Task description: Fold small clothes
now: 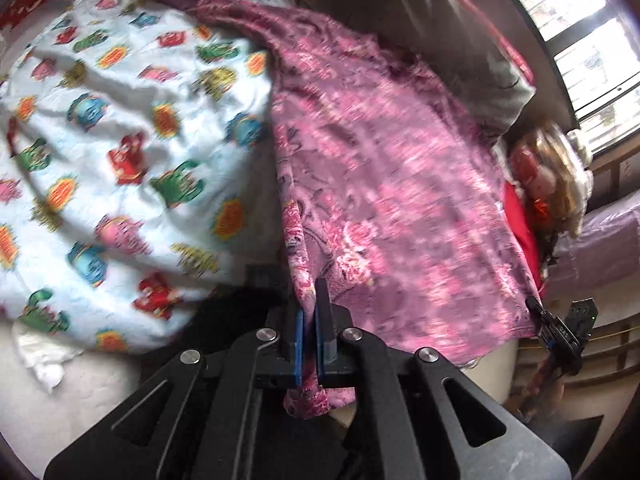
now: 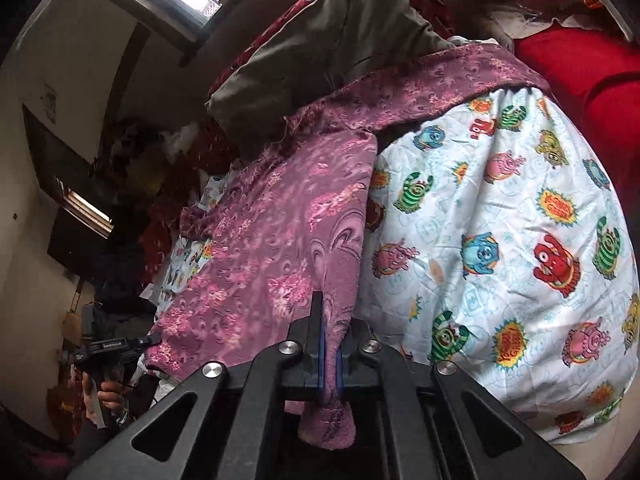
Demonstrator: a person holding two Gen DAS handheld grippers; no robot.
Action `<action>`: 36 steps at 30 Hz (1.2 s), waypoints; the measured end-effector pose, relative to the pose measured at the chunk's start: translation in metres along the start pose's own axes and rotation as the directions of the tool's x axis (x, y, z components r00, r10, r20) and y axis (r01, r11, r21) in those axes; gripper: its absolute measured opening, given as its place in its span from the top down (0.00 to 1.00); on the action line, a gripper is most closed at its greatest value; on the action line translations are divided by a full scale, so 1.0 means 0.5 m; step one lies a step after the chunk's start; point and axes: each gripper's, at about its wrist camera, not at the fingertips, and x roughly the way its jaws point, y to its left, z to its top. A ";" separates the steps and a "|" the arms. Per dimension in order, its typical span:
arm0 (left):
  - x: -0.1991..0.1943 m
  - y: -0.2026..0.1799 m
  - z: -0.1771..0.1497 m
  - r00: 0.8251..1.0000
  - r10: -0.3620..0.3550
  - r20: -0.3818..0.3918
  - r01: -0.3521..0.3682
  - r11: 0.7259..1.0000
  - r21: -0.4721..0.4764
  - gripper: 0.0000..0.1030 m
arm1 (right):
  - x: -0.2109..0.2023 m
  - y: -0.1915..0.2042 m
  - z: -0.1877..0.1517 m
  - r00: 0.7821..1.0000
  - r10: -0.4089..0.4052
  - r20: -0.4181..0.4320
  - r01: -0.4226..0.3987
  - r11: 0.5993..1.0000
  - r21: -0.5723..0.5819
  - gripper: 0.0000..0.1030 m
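Covering the bed is one cartoon-print sheet (image 1: 120, 152); one window (image 1: 576, 32) at two o'clock. Left gripper (image 1: 308, 332) and right gripper (image 2: 331, 354) each pinch the one pink patterned cloth (image 1: 380, 200), centre.

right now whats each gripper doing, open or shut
Left gripper: shut on the pink patterned cloth.
Right gripper: shut on the same cloth.

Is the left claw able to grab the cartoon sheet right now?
Probably not: the left claw is shut on the pink cloth, so it is busy. The cartoon sheet lies uncovered beside it.
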 end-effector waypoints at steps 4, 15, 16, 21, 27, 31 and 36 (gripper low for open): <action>0.087 0.048 -0.035 0.990 0.071 -0.123 -0.076 0.996 -0.043 0.98 | 0.062 -0.058 -0.050 0.990 -0.099 -0.100 0.103 0.994 0.032 0.98; 0.013 0.037 0.019 0.998 0.053 -0.041 -0.050 0.997 0.054 0.94 | 0.118 -0.086 -0.013 0.919 -0.365 -0.147 0.365 0.931 -0.026 0.90; 0.007 0.028 0.036 0.998 0.051 -0.022 -0.049 0.996 0.072 0.92 | 0.110 -0.068 0.009 0.932 -0.348 -0.102 0.345 0.937 -0.047 0.90; 0.075 -0.081 0.141 0.985 0.141 0.098 -0.156 0.973 0.168 0.48 | 0.167 0.013 0.116 0.971 -0.240 0.005 0.238 0.958 -0.163 0.83; 0.260 -0.110 0.200 0.964 0.263 0.047 -0.267 0.954 0.135 0.48 | 0.345 -0.006 0.141 0.951 -0.296 -0.095 0.271 0.939 -0.211 0.84; 0.294 -0.121 0.208 0.954 0.300 0.030 -0.301 0.941 0.156 0.48 | 0.338 -0.065 0.178 0.970 -0.209 -0.123 0.198 0.975 -0.098 0.87; 0.264 -0.178 0.267 0.977 0.208 0.058 -0.215 0.955 0.206 0.48 | 0.201 -0.250 0.314 0.975 -0.185 0.121 0.149 0.955 0.256 0.71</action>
